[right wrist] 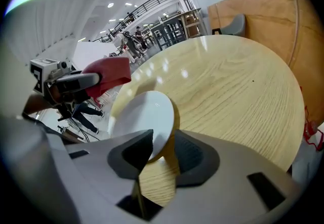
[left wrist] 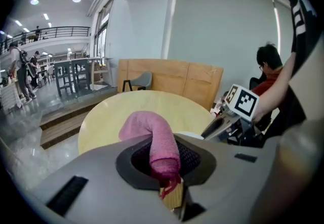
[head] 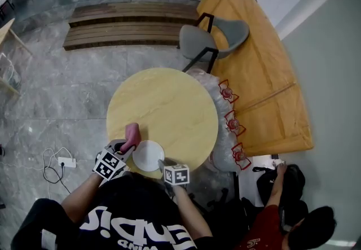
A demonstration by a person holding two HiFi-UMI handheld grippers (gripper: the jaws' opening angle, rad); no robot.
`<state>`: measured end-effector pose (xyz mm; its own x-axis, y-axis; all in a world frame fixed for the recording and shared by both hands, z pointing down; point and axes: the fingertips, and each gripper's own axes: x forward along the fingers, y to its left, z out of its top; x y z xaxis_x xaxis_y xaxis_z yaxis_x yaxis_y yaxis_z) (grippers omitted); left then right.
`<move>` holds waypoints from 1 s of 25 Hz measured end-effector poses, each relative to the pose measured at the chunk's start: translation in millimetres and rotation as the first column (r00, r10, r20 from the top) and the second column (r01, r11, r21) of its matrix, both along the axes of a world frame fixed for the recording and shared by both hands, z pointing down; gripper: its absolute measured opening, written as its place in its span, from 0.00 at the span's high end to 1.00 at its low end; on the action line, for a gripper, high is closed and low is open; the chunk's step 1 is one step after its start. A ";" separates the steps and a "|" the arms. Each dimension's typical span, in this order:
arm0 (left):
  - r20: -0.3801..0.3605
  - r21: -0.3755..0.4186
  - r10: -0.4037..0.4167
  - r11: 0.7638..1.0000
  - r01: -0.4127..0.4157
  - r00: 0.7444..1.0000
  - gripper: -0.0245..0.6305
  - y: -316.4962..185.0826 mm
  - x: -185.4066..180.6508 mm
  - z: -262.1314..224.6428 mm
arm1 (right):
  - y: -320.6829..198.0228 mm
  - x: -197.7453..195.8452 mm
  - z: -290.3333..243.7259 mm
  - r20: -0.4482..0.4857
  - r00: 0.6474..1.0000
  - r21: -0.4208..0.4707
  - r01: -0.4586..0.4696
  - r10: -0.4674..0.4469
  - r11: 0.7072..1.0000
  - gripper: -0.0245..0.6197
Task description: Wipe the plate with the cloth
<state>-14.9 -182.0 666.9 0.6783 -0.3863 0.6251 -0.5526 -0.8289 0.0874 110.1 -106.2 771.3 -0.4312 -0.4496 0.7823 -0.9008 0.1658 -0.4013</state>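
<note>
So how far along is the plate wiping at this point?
Done: the pink cloth is clamped in the left gripper, held beside the plate. In hand: the right gripper has its jaws open around the plate's near rim, not pressing it. Left: probably steadying the plate, then the wiping itself; the cloth isn't on it yet.

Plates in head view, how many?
1. The white plate is at the near edge of the round table, right of the pink cloth. Nothing looks able to hide another.
</note>
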 end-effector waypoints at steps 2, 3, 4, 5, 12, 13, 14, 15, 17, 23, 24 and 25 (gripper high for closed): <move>0.050 -0.017 0.042 0.999 -0.041 0.998 0.88 4.5 -1.1 14.6 | -0.4 1.4 0.9 -0.003 1.000 0.003 -0.003 0.003 1.000 0.75; 0.073 -0.027 0.066 0.998 -0.064 0.995 0.88 7.5 -1.3 22.0 | -0.6 2.1 1.1 -0.005 1.000 0.004 -0.004 0.004 1.000 0.76; 0.096 -0.039 0.090 0.995 -0.087 0.991 0.88 10.9 -1.1 28.4 | -0.7 2.6 1.1 -0.006 1.000 0.004 -0.004 0.004 1.000 0.78; 0.117 -0.054 0.113 0.993 -0.107 0.987 0.88 14.8 -0.5 34.0 | -0.7 3.0 1.0 -0.006 1.000 0.004 -0.005 0.005 1.000 0.78; 0.214 -0.136 0.229 0.970 -0.204 0.949 0.88 30.9 9.9 62.4 | -0.7 3.4 0.9 0.011 1.000 0.006 -0.013 0.013 1.000 0.79; 0.222 -0.143 0.245 0.966 -0.217 0.944 0.88 32.6 12.4 66.0 | -0.8 3.3 0.8 0.014 1.000 0.007 -0.014 0.014 1.000 0.79; 0.228 -0.151 0.259 0.962 -0.229 0.938 0.88 34.5 15.1 69.7 | -0.8 3.2 0.8 0.018 1.000 0.008 -0.014 0.014 1.000 0.79; 0.234 -0.158 0.271 0.958 -0.238 0.934 0.88 36.1 17.9 73.2 | -0.7 3.3 0.8 0.021 1.000 0.008 -0.015 0.015 1.000 0.79; 0.242 -0.170 0.284 0.954 -0.247 0.928 0.88 37.6 24.0 79.1 | -0.7 3.9 1.3 0.028 0.999 0.009 -0.015 0.015 1.000 0.79; 0.240 -0.212 0.307 0.943 -0.258 0.921 0.88 38.0 42.4 86.1 | -2.1 6.8 2.1 0.029 0.999 0.018 -0.029 0.029 0.999 0.81; 0.243 -0.218 0.311 0.940 -0.261 0.919 0.88 38.6 44.6 87.0 | -2.1 6.7 2.0 0.031 0.999 0.020 -0.034 0.034 0.999 0.81; 0.247 -0.223 0.315 0.939 -0.262 0.917 0.88 39.1 46.4 87.5 | -2.0 6.7 1.9 0.032 0.999 0.021 -0.039 0.038 0.999 0.81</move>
<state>31.5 -142.9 754.5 0.5343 -0.0622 0.8430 -0.3153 -0.9400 0.1305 116.8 -108.2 773.1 -0.4379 -0.4832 0.7581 -0.8935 0.1405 -0.4265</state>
